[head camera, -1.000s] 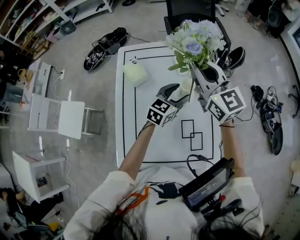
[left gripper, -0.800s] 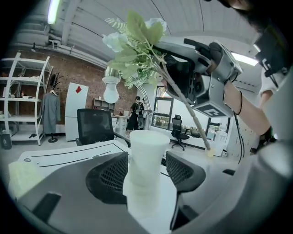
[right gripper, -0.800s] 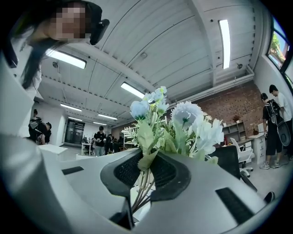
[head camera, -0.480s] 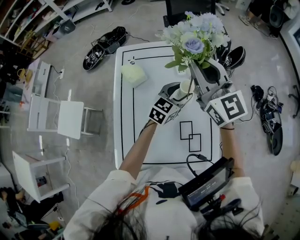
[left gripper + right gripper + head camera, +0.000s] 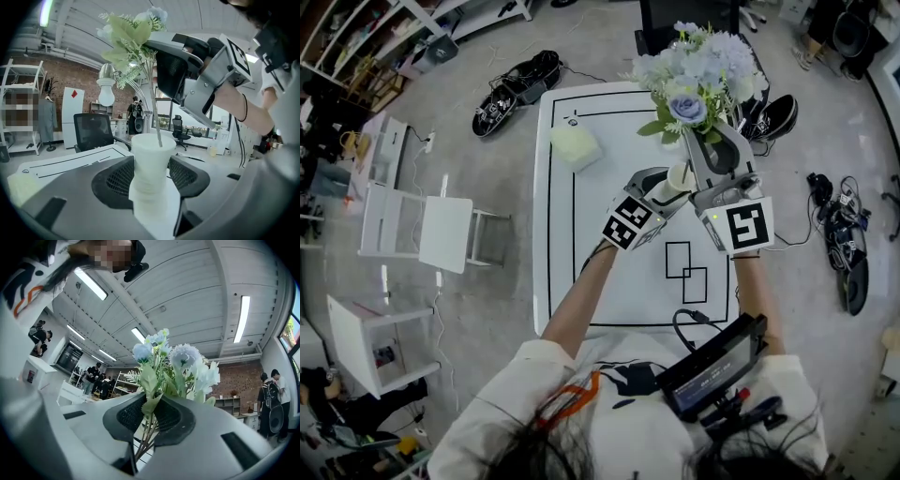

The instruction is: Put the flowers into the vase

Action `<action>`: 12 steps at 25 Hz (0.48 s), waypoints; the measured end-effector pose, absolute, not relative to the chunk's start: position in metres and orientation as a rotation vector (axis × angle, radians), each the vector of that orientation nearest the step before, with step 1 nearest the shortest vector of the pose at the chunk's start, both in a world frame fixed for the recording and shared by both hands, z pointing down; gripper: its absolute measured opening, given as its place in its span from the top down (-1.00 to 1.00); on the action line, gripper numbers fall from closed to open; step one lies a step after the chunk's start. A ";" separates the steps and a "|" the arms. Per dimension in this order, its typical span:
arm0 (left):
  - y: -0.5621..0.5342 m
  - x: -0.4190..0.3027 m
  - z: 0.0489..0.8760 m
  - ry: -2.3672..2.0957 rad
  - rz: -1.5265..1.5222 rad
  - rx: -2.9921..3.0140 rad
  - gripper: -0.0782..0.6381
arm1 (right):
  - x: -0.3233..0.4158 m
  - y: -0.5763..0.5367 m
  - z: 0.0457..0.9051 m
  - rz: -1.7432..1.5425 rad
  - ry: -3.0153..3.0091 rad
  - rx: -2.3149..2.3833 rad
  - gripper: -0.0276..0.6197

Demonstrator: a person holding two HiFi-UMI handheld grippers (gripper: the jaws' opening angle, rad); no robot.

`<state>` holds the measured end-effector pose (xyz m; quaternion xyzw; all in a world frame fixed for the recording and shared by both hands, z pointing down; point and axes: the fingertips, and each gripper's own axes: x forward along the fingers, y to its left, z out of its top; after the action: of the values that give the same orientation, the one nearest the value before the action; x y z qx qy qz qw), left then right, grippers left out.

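Observation:
My left gripper [image 5: 671, 184] is shut on a small white ribbed vase [image 5: 679, 176] and holds it upright above the white table [image 5: 558, 234]. In the left gripper view the vase [image 5: 150, 164] sits squeezed between both pads of that gripper [image 5: 151, 174]. A bouquet of pale blue and white flowers [image 5: 698, 70] is held by its stems in my right gripper [image 5: 715, 148], just right of and above the vase. A thin stem [image 5: 156, 124] reaches down into the vase's mouth. In the right gripper view the flowers [image 5: 174, 363] rise from stems [image 5: 146, 430] pinched in the right gripper [image 5: 150, 417].
A pale green block [image 5: 575, 145] lies at the table's far left. Two black outlined rectangles [image 5: 684, 272] are drawn on the table below the grippers. Shoes [image 5: 517, 86] lie on the floor, white stands [image 5: 422, 234] are at the left, and a black chair [image 5: 684, 17] is at the far end.
The right gripper has rolled, so its marker cube now faces up squarely, and the bouquet stands straighter over the vase. The left gripper with the vase has barely moved.

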<state>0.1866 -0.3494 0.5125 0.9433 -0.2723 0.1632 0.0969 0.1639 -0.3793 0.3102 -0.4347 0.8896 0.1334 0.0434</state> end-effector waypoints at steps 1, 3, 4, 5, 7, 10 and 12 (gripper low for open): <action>-0.349 0.186 0.513 -0.806 0.482 2.794 0.11 | 0.164 -0.379 0.314 0.394 2.720 -1.333 0.76; -0.347 0.185 0.513 -0.808 0.481 2.793 0.11 | 0.163 -0.377 0.324 0.378 2.727 -1.345 0.76; -0.346 0.184 0.514 -0.808 0.480 2.793 0.11 | 0.163 -0.376 0.330 0.376 2.735 -1.354 0.76; -0.346 0.184 0.514 -0.809 0.479 2.793 0.11 | 0.163 -0.375 0.336 0.373 2.745 -1.362 0.76; -0.345 0.185 0.514 -0.809 0.478 2.791 0.11 | 0.164 -0.371 0.348 0.350 2.763 -1.374 0.76; -0.346 0.186 0.514 -0.811 0.476 2.785 0.11 | 0.171 -0.368 0.363 0.256 2.759 -1.397 0.76; -0.346 0.186 0.515 -0.814 0.471 2.780 0.11 | 0.176 -0.367 0.373 0.188 2.742 -1.429 0.76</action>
<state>0.1856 -0.3464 0.5148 0.9422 -0.2758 0.1598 0.1033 0.1761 -0.3665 0.3726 -0.4612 0.8850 0.0608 0.0222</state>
